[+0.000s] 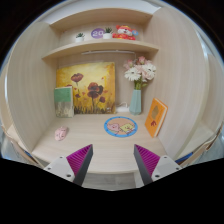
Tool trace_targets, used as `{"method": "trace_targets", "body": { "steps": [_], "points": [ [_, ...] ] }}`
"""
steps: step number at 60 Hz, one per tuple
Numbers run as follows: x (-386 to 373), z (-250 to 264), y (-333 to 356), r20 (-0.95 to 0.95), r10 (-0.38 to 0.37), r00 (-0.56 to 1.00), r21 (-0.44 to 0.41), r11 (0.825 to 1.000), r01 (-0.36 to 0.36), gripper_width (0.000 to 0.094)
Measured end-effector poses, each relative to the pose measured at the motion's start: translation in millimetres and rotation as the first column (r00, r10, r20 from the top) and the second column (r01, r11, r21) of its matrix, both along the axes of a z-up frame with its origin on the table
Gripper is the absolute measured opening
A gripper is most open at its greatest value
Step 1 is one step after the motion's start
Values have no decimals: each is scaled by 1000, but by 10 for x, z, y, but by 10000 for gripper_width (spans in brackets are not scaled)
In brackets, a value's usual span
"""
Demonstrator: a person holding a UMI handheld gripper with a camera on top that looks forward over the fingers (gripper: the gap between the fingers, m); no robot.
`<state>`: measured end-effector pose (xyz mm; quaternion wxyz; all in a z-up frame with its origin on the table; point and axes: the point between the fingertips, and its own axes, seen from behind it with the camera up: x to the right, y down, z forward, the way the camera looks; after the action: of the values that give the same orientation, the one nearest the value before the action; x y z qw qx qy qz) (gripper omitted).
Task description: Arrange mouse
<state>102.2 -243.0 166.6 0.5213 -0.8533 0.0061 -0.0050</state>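
A small pale pink thing (62, 132), which may be the mouse, lies on the light wooden desk (95, 140) at the left, beside the side wall. A round blue patterned mat (121, 126) lies flat near the desk's middle, beyond my fingers. My gripper (113, 158) hovers over the desk's front edge, open, with nothing between its magenta pads. The pink thing is ahead and to the left of the left finger (78, 160).
Against the back wall lean a poppy painting (86, 85) and a small teal picture (63, 100). A blue vase with flowers (136, 98) and an orange frame (155, 116) stand at the right. Two shelves (100, 48) above hold small ornaments.
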Motion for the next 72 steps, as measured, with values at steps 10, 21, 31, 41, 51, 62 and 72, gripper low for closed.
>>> {"method": "trace_targets", "body": {
  "steps": [10, 21, 31, 41, 51, 62, 72],
  "points": [
    [-322, -588, -85, 19, 23, 1000, -118, 993, -20, 827],
    [-1265, -1191, -21, -15, 116, 993, -228, 967, -116, 826],
    [-2284, -1502, 392, -44, 225, 973, -273, 935, -228, 843],
    [-2991, -1607, 1154, -69, 257, 964, -263, 927, -266, 841],
    [-3285, -1631, 1919, -70, 226, 972, -251, 939, -237, 837],
    [-3248, -1687, 2361, -60, 166, 984, -272, 946, -176, 779],
    [-3179, -1785, 2398, -53, 143, 988, -283, 947, -152, 598]
  ]
}}
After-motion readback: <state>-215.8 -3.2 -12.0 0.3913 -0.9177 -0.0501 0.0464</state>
